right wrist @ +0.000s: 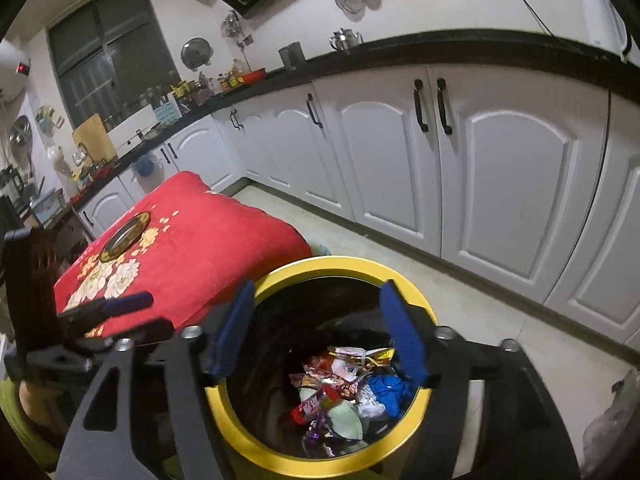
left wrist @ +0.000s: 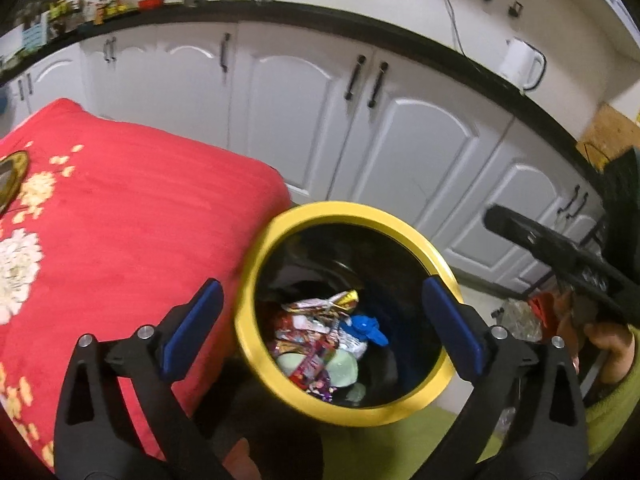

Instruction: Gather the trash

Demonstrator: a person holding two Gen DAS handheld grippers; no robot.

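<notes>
A black bin with a yellow rim (left wrist: 340,210) stands on the floor beside a red-covered table; it also shows in the right wrist view (right wrist: 344,264). Inside lies a pile of trash (left wrist: 320,340): snack wrappers, a blue crumpled piece and pale green cups, also seen in the right wrist view (right wrist: 344,392). My left gripper (left wrist: 320,328) is open and empty, held above the bin's mouth. My right gripper (right wrist: 324,332) is open and empty, also above the bin. The right gripper's body shows at the right of the left wrist view (left wrist: 560,256).
The table with a red flowered cloth (left wrist: 120,220) sits left of the bin, with a round metal dish (right wrist: 124,236) on it. White cabinets (right wrist: 480,168) under a black counter run behind. A white kettle (left wrist: 520,62) stands on the counter. A clear bag (left wrist: 520,320) lies on the floor to the right.
</notes>
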